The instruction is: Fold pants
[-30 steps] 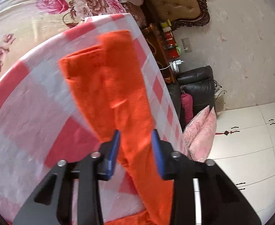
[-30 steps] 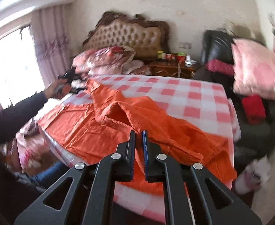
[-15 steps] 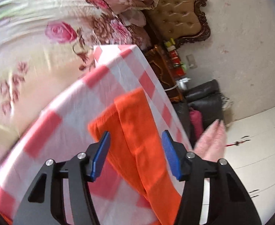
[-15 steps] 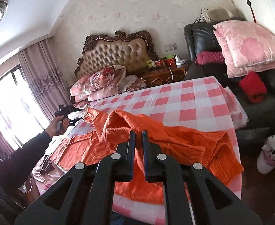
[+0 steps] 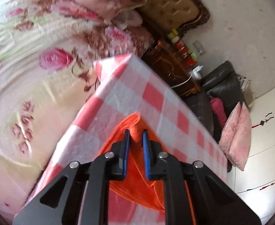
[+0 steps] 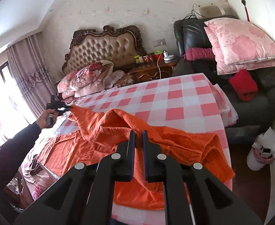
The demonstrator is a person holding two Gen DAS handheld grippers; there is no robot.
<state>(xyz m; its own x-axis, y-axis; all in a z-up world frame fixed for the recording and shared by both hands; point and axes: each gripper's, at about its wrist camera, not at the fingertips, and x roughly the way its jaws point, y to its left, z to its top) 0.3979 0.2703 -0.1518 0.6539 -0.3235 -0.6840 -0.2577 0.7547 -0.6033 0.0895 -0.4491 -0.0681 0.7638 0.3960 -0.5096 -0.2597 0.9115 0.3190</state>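
On my left, the left gripper is closing its jaws on the hem end of one leg of the orange pants; a bunched nub of the cloth sits between the blue pads, and they look to be pinching it. Seen from the right wrist camera, that same gripper is out at the far left edge of the checked tablecloth, with the leg drawn up off the cloth in a taut ridge toward it.

That ridge is the long axis that matters: the pants run from my left gripper, near the bed's pillow end, diagonally across the checked tablecloth toward its near right corner, where the waist lies in a rumpled heap partly over the near edge. The other leg lies flat along the tablecloth's left side.

My right gripper sits narrow, jaws nearly together, over the heaped middle of the pants. Fabric shows in the slit between its pads, and I judge it is nipping a fold there.

So my left hand owns the hem, my right is nearer the waist. The fold, as I judge it, means carrying the hem along that axis toward my right gripper.
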